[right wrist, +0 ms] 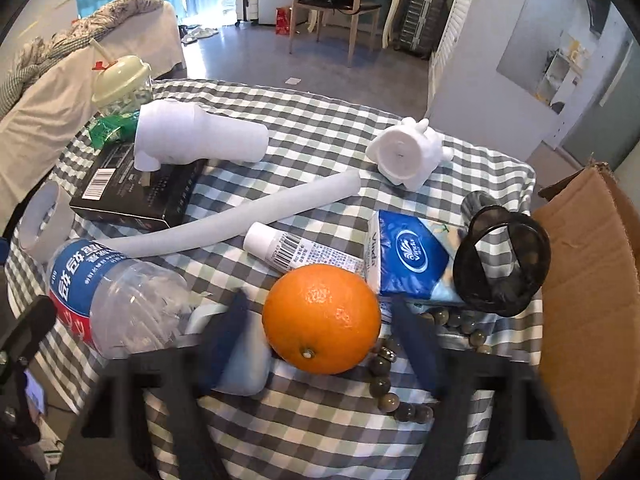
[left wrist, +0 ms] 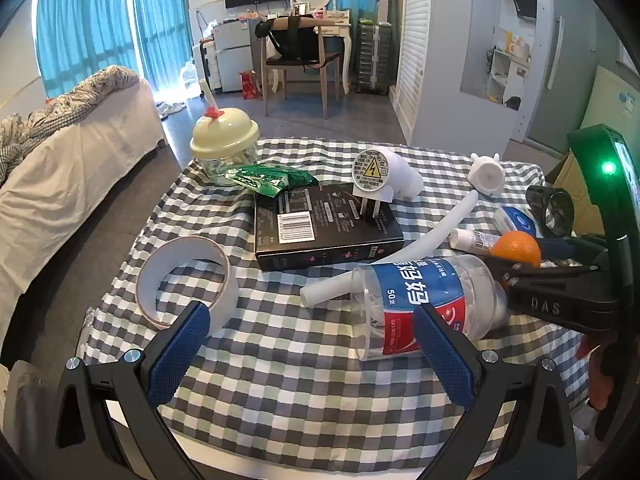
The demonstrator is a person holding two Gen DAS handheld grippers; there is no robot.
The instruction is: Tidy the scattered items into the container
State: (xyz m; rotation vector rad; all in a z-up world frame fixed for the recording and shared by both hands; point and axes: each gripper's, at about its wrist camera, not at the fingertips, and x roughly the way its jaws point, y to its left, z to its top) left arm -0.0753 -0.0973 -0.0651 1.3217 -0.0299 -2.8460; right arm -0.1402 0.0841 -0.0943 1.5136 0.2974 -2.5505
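Observation:
Scattered items lie on a checked tablecloth [left wrist: 300,360]. An orange [right wrist: 322,318] sits between the blurred blue fingers of my right gripper [right wrist: 320,344], which stand apart on either side of it; it also shows in the left wrist view [left wrist: 516,248]. A cardboard box [right wrist: 588,312] stands at the right edge of the table. My left gripper [left wrist: 310,350] is open and empty above the cloth, between a tape roll [left wrist: 188,280] and a clear jar of cotton swabs [left wrist: 424,304] lying on its side.
A black box [left wrist: 324,228] carries a white plug device [left wrist: 384,178]. A white hose [right wrist: 240,220], tube [right wrist: 296,252], tissue pack [right wrist: 412,260], dark mesh ring [right wrist: 504,260], bead bracelet [right wrist: 384,384], white toy [right wrist: 408,152], lidded cup [left wrist: 224,144] and green packet [left wrist: 272,178] lie around. A bed stands left.

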